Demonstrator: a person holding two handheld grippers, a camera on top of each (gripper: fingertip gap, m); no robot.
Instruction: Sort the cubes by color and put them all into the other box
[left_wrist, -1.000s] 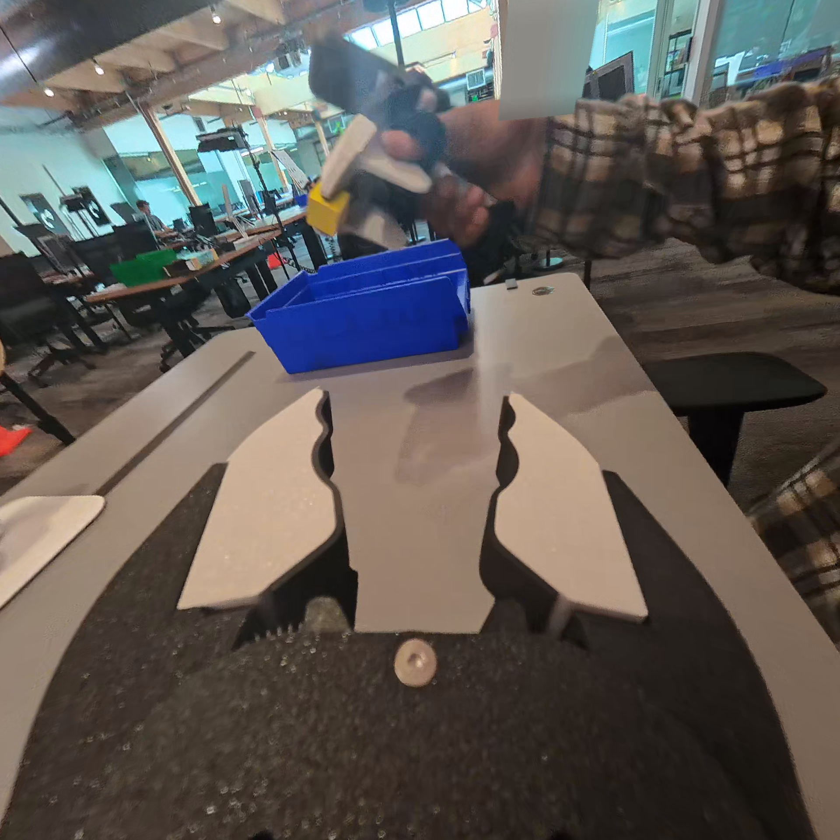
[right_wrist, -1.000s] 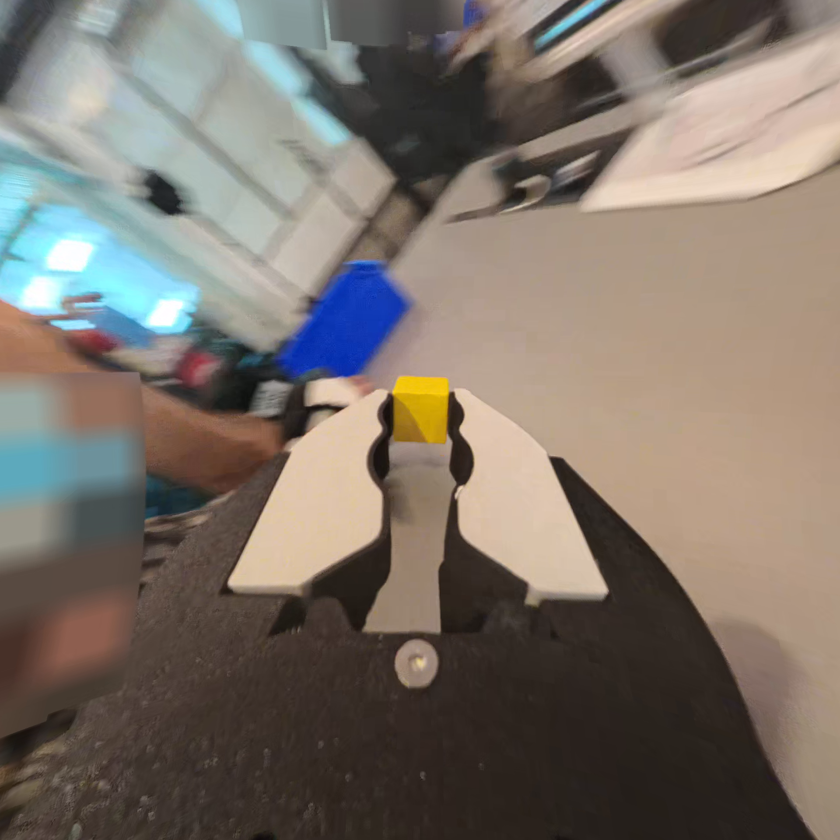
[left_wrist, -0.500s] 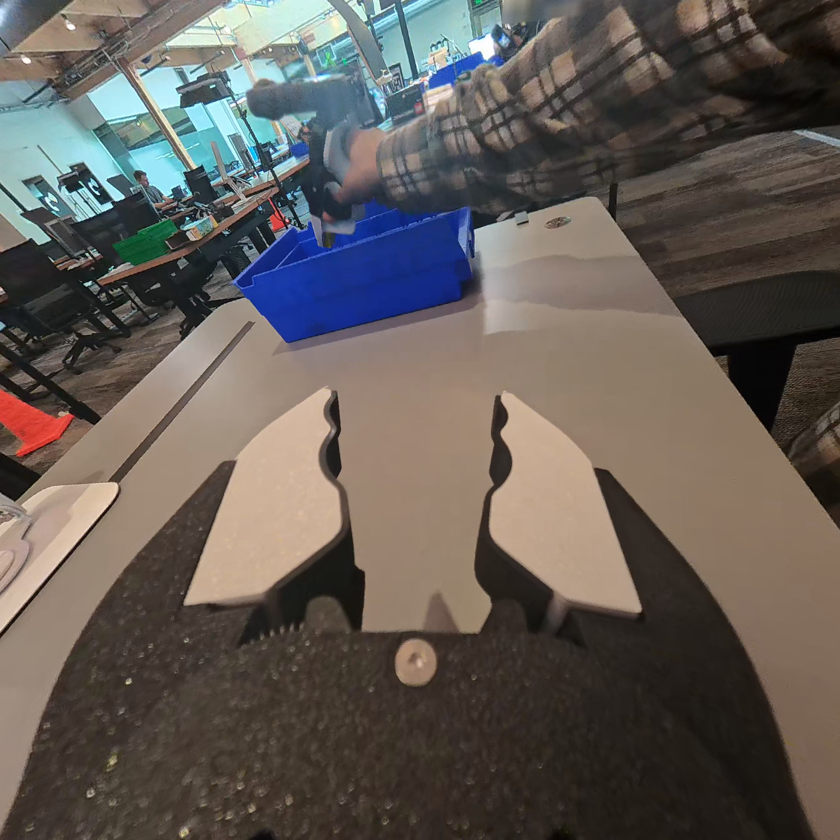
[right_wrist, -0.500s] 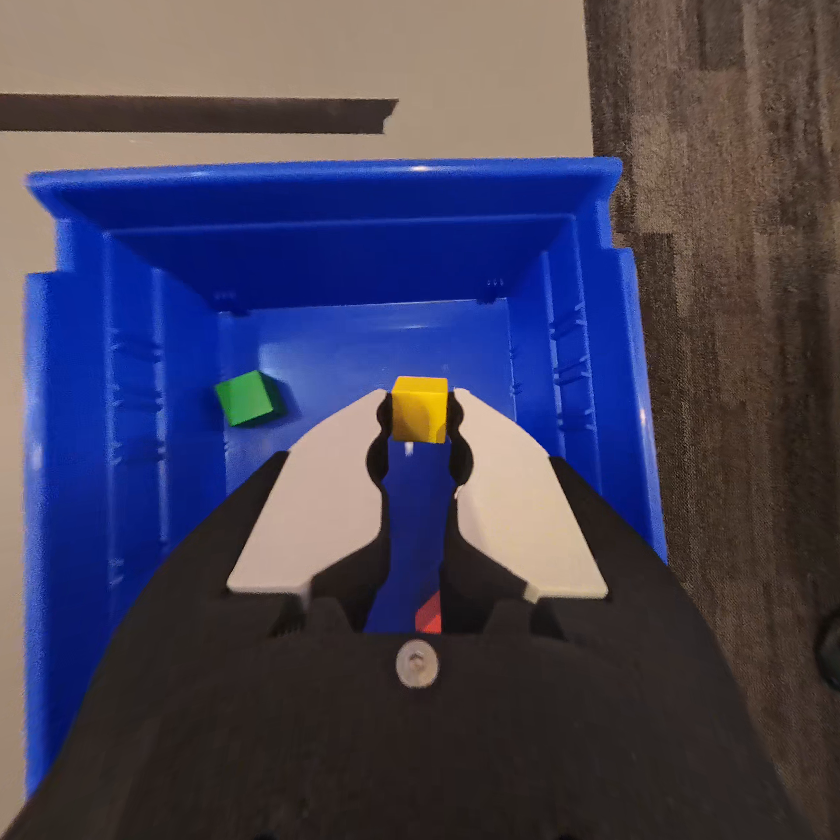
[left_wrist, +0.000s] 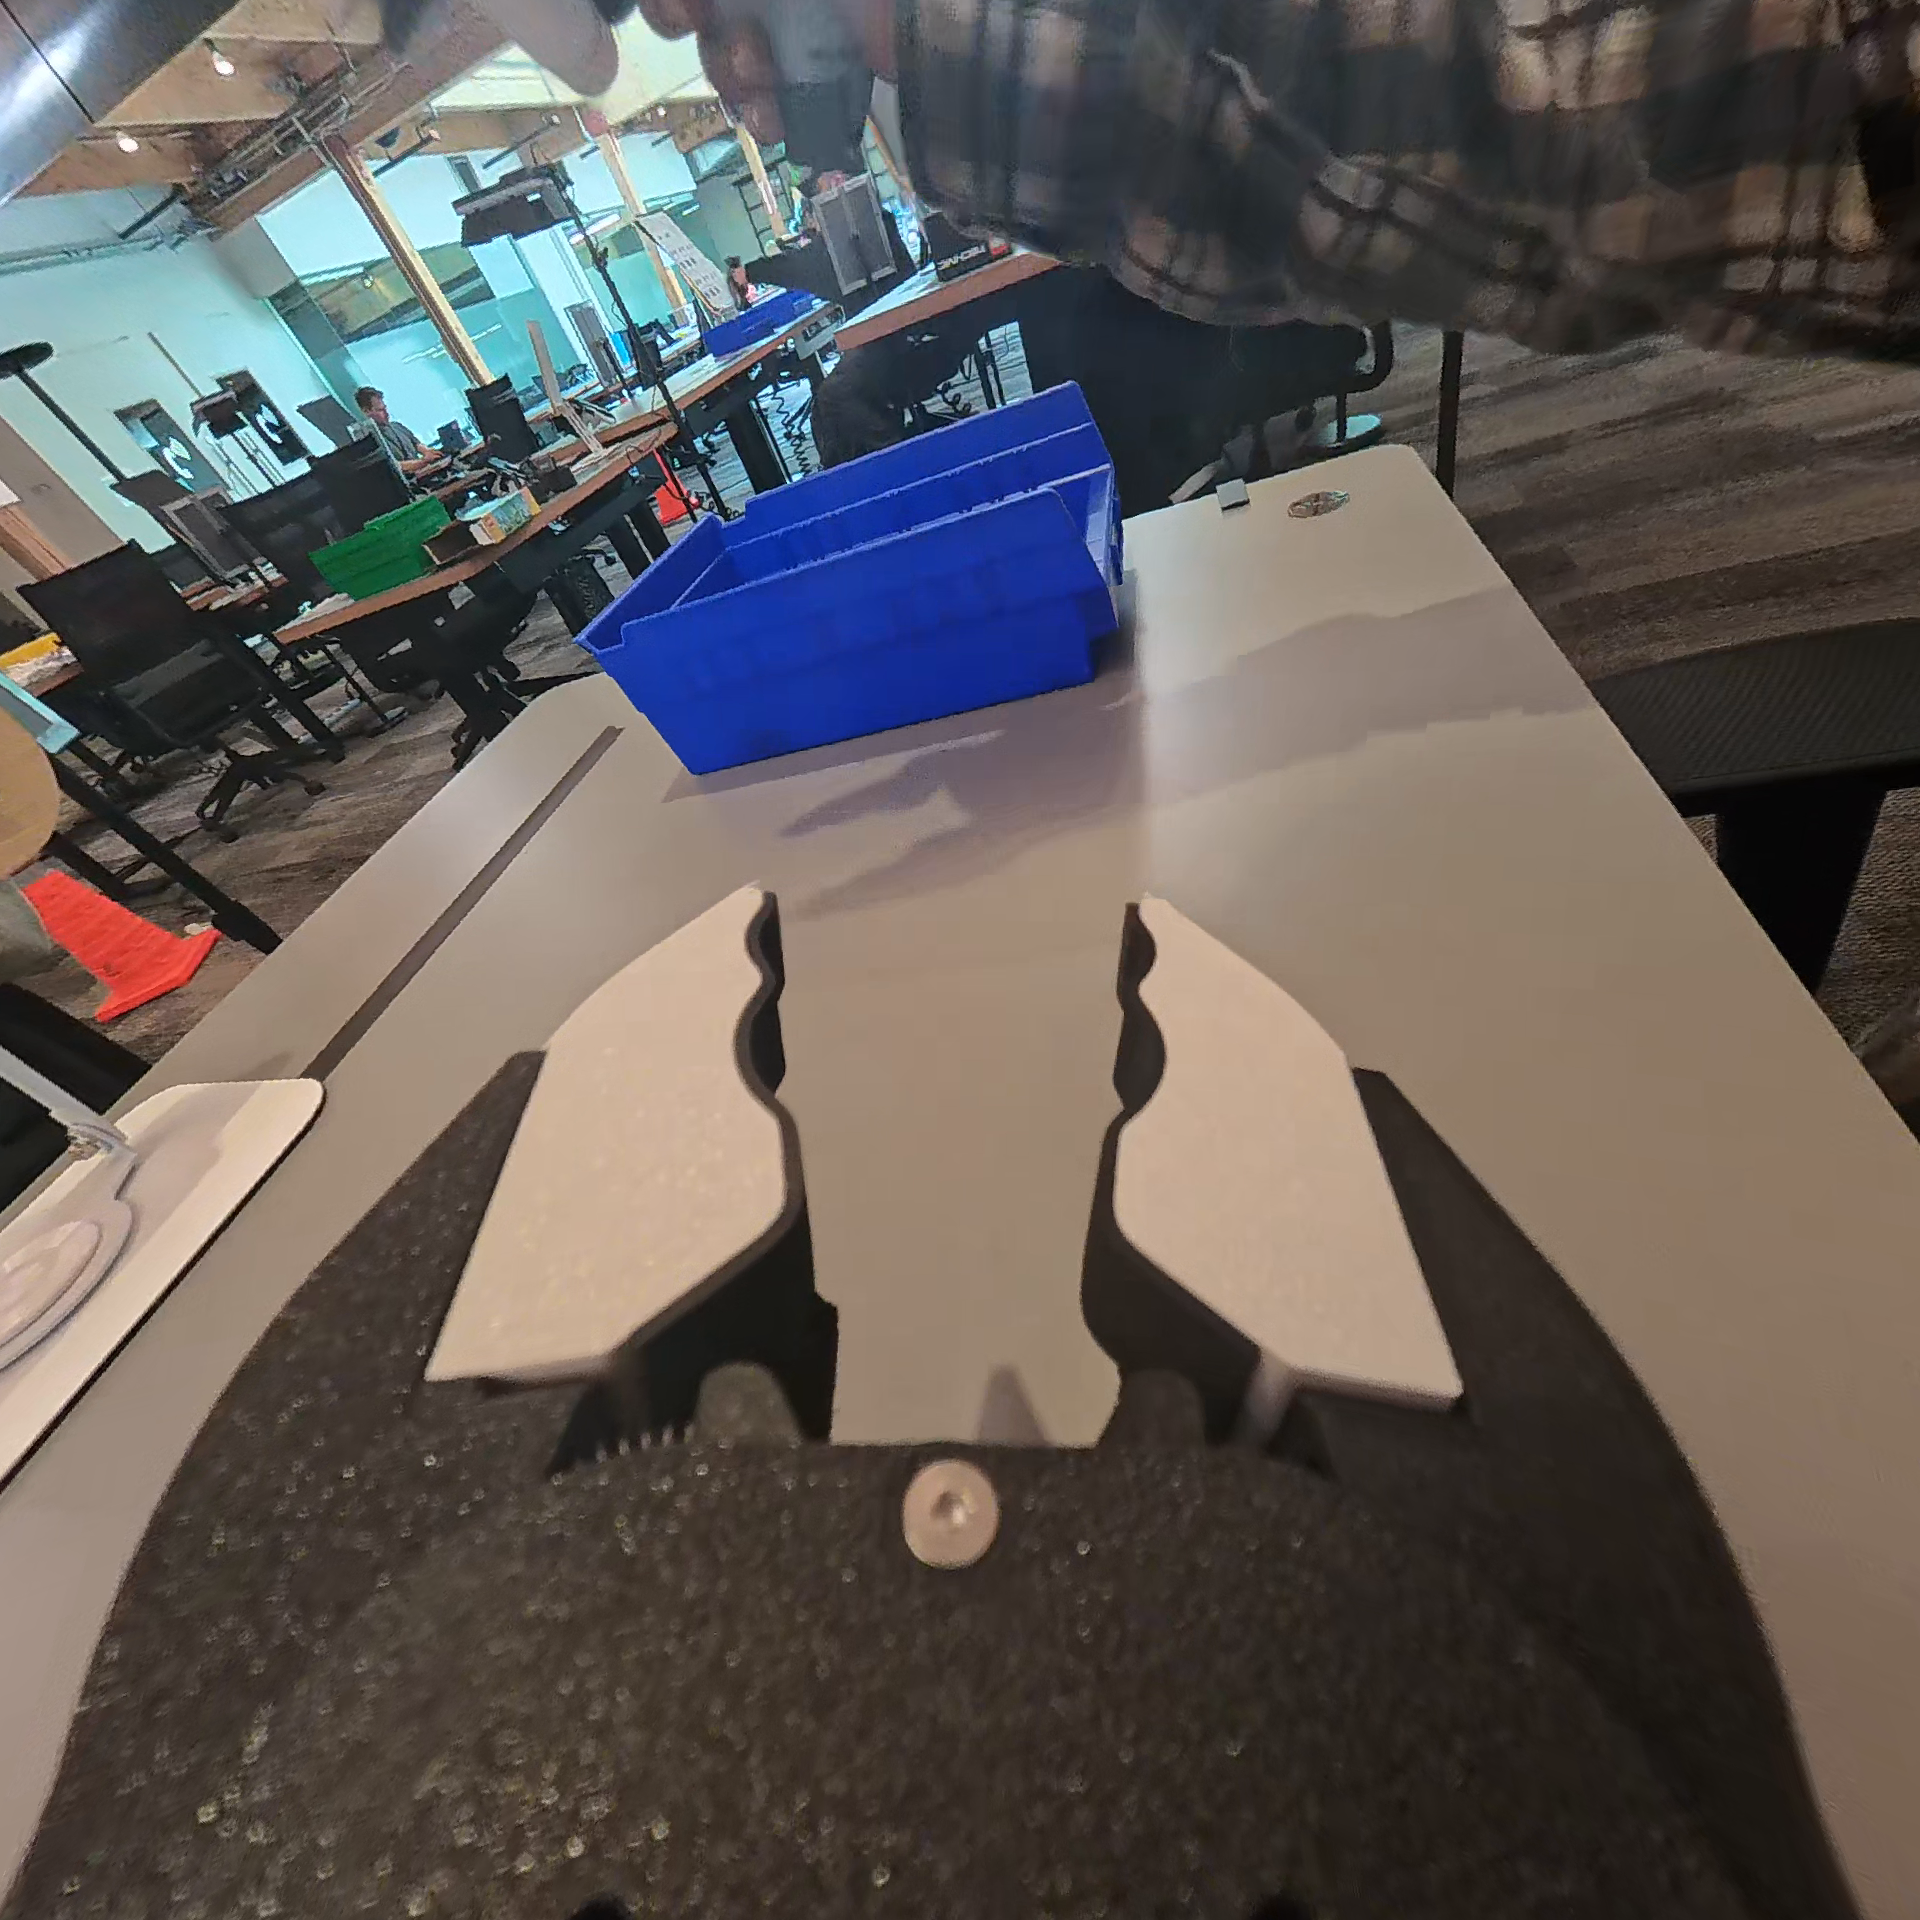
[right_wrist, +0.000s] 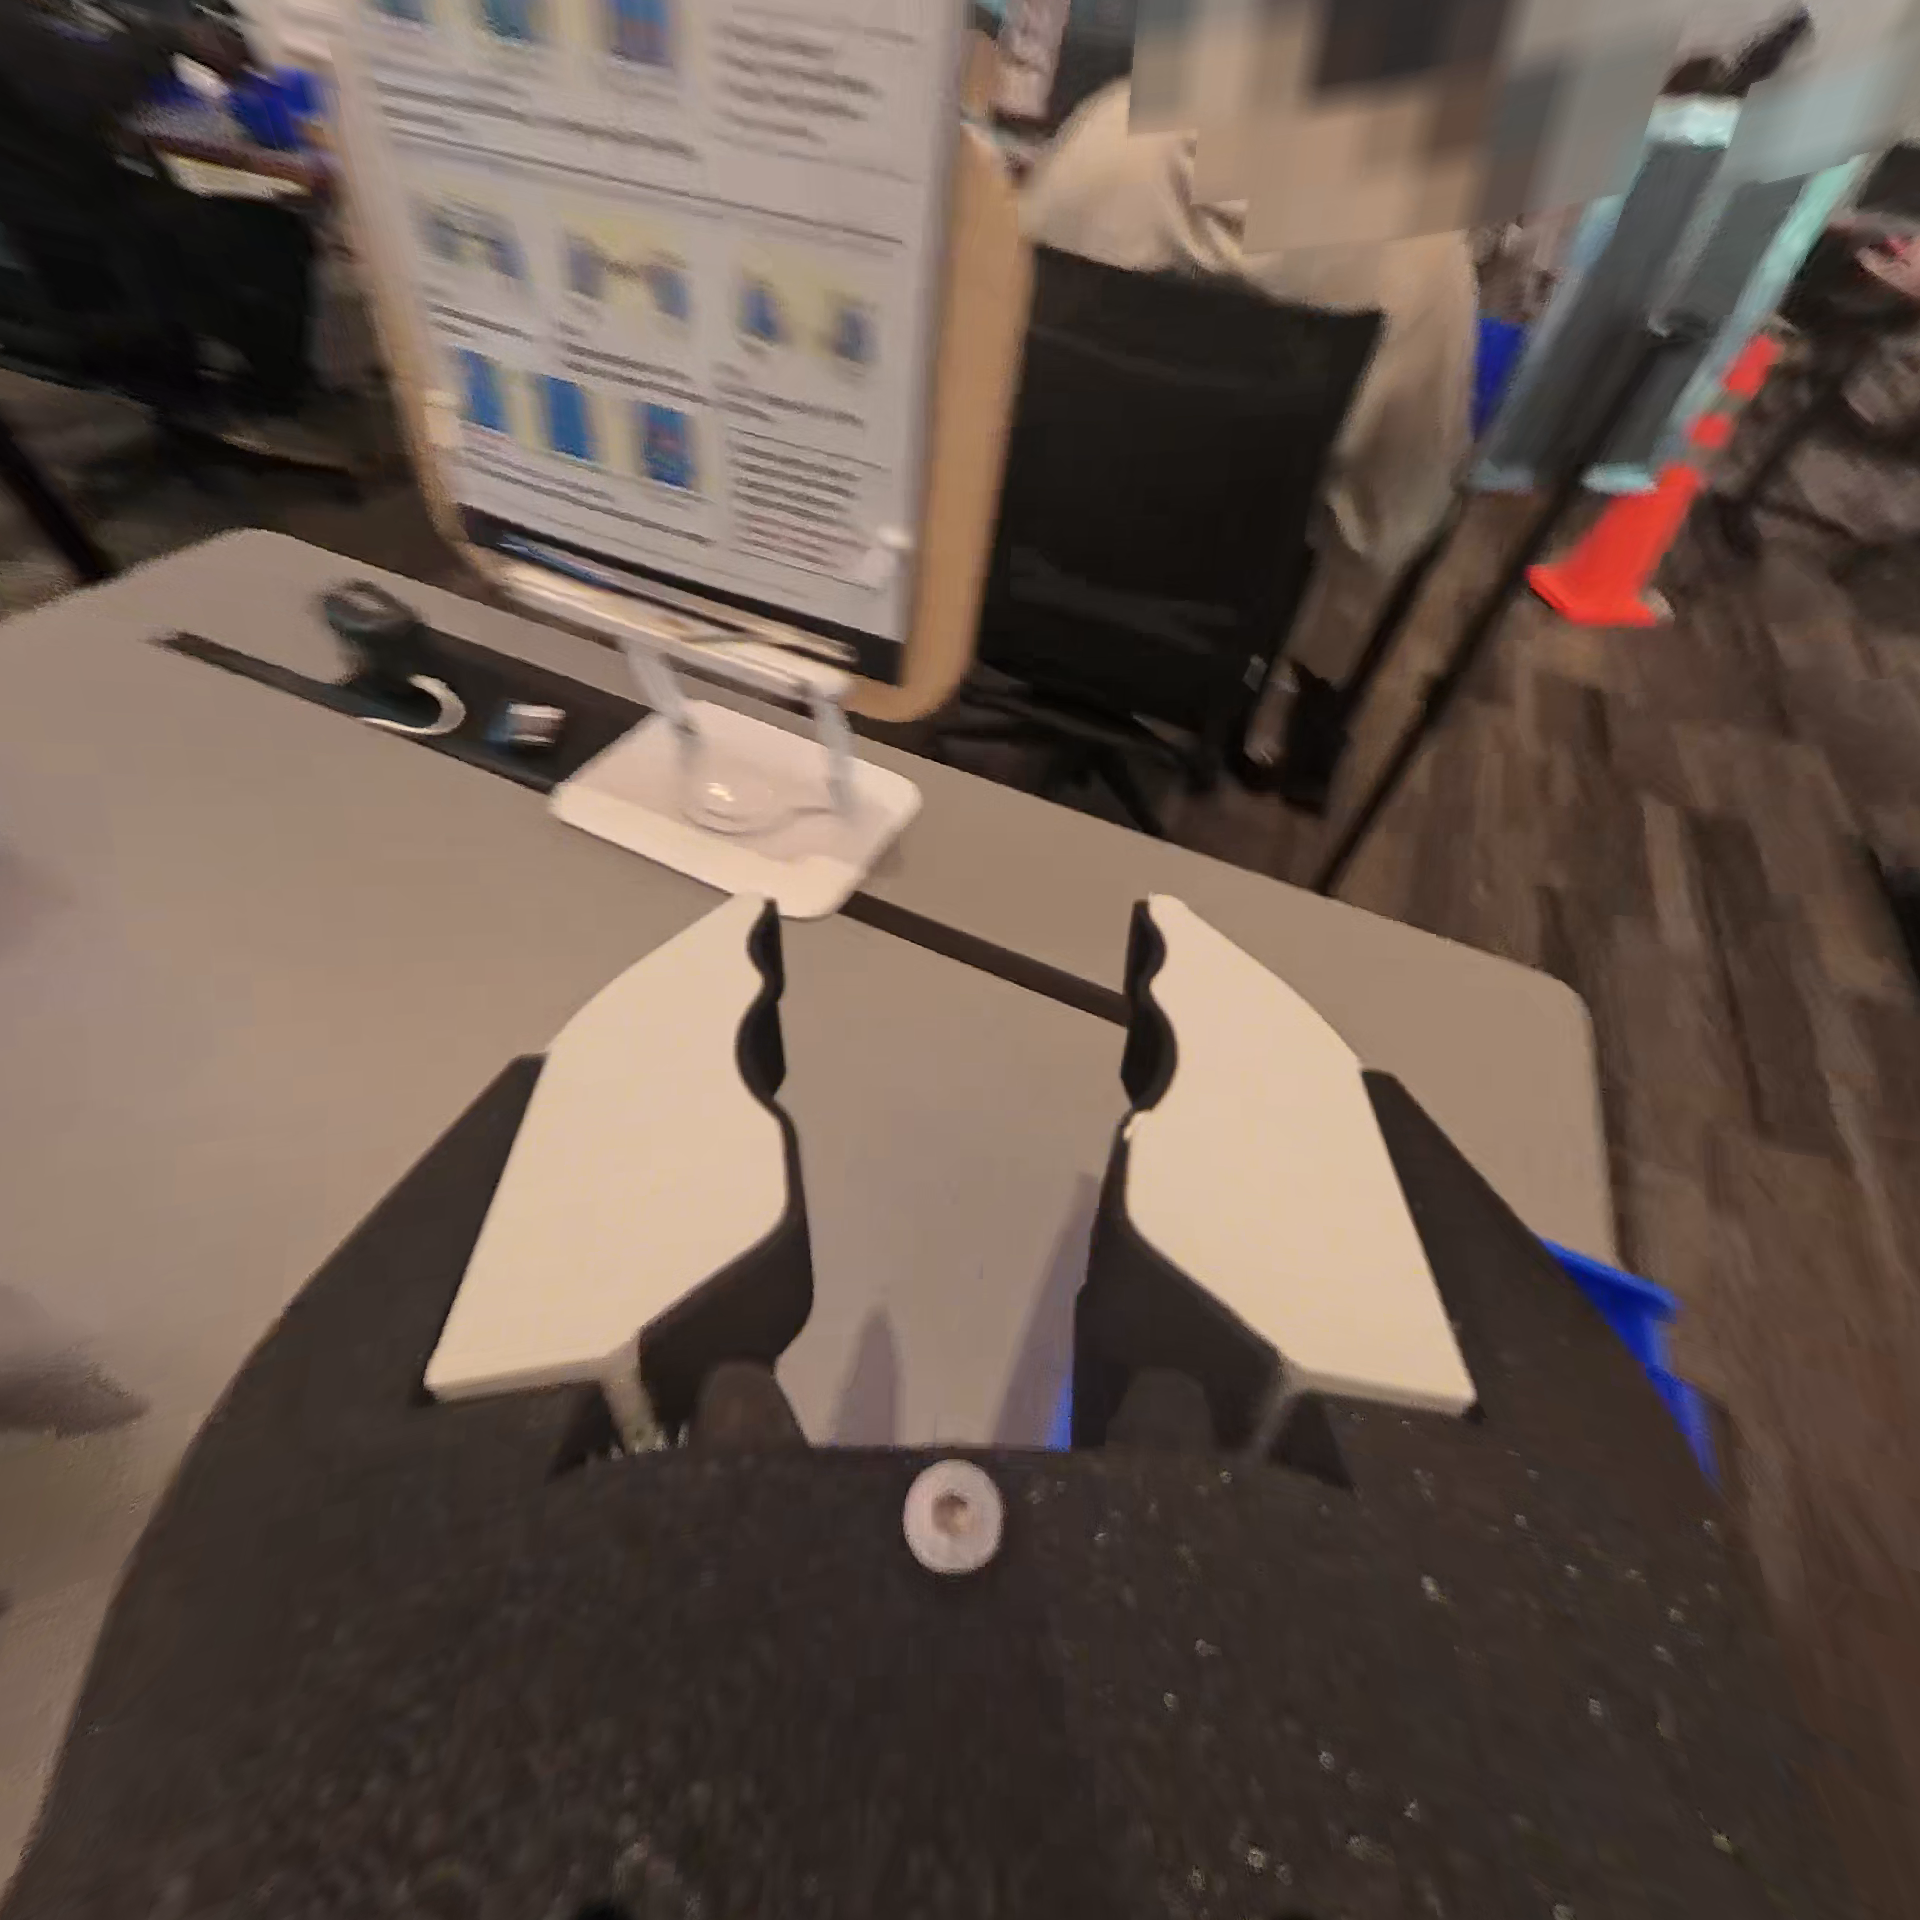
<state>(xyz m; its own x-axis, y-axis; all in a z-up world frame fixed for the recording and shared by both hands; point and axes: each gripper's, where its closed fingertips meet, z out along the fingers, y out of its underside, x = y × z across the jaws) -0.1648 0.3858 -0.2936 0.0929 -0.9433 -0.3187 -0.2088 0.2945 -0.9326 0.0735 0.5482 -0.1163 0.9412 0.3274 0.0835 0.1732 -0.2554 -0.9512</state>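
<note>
The left gripper (left_wrist: 951, 925) is open and empty, low over the grey table (left_wrist: 1299, 831). Ahead of it, the blue box (left_wrist: 873, 634) sits at the table's far end; no cubes show from here. A plaid sleeve (left_wrist: 1351, 156) crosses overhead. The right gripper (right_wrist: 951, 925) is open and empty too, with a blue box edge (right_wrist: 1621, 1309) just beside its right finger and a stand-mounted sign (right_wrist: 665, 312) ahead.
</note>
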